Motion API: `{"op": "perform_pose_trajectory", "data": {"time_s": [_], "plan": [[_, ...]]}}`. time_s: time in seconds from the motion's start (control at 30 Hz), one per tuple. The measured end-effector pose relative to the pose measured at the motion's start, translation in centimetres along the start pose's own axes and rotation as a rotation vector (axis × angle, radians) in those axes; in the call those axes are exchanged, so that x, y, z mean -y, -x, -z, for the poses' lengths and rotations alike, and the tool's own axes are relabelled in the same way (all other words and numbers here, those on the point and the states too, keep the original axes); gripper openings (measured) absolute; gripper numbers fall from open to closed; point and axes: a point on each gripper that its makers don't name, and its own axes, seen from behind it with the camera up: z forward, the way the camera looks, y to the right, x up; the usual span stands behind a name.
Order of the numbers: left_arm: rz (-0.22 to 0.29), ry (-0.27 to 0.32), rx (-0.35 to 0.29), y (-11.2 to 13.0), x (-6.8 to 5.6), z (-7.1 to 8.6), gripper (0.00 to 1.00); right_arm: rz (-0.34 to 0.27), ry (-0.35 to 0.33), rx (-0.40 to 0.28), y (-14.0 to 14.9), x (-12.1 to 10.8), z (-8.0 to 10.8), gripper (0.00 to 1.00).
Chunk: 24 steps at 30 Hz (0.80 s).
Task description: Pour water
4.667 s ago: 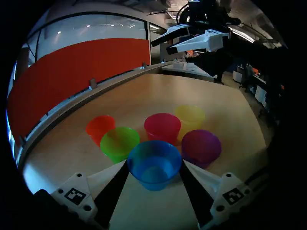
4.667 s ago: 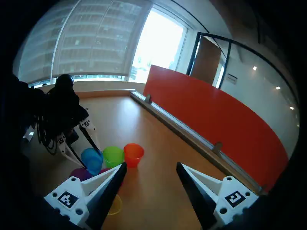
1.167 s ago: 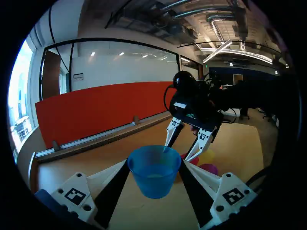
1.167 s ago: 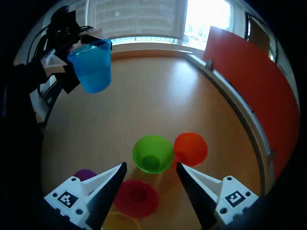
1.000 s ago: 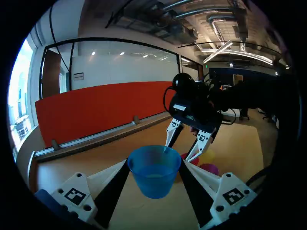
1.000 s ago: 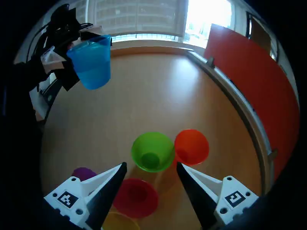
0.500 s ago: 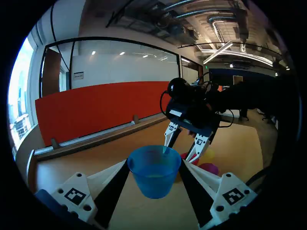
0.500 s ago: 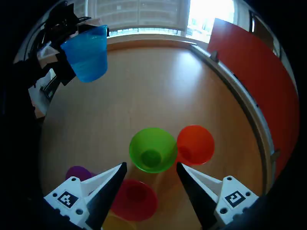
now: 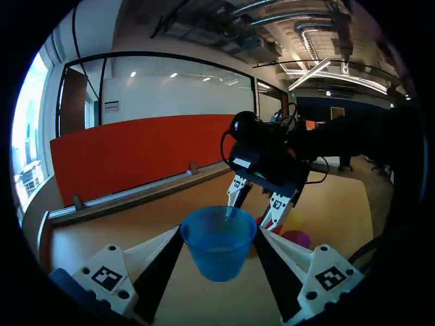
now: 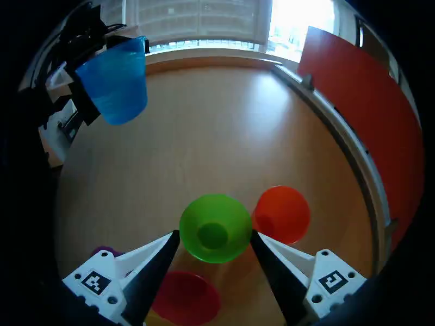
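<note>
My left gripper (image 9: 218,244) is shut on a blue cup (image 9: 218,247) with some water in it, lifted well above the wooden table (image 9: 179,204). In the right gripper view the same blue cup (image 10: 113,80) hangs at the upper left, upright. My right gripper (image 10: 213,247) is open, pointing down, and the green cup (image 10: 215,228) stands on the table between its fingertips, untouched. In the left gripper view the right gripper (image 9: 253,209) reaches down towards the cups beyond the blue one.
An orange cup (image 10: 281,214) stands right of the green one, a red cup (image 10: 185,299) and a purple cup (image 10: 103,251) lie nearer. A red partition (image 10: 370,125) with a rail runs along the table's far edge. Bare wood (image 10: 217,130) stretches towards the window.
My right gripper has sunk and moved forward, so the green cup now sits between its fingertips. The blue cup stays lifted in my left gripper, drifting slightly left in the right gripper view.
</note>
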Motion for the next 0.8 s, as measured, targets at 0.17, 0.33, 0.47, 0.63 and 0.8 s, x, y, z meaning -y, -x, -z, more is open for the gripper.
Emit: {"op": "perform_pose_trajectory", "data": {"time_s": [0.17,0.33,0.47,0.63,0.8], "plan": [[0.002,-0.004,-0.001,0.1,0.22,0.15,0.87,0.0,-0.002,-0.001,-0.24,0.04,-0.34,1.0],[0.005,-0.006,0.001,0.19,0.34,0.29,0.87,-0.004,-0.002,-0.006,-0.39,0.1,-0.58,1.0],[0.005,-0.007,0.001,0.19,0.35,0.39,0.88,-0.009,-0.003,-0.016,-0.48,0.15,-0.66,1.0],[0.005,-0.007,-0.001,0.15,0.27,0.47,0.87,-0.009,-0.003,-0.018,-0.52,0.1,-0.61,0.97],[0.001,-0.008,0.001,0.1,0.22,0.48,0.87,-0.008,-0.006,-0.013,-0.49,0.19,-0.69,0.98]]}}
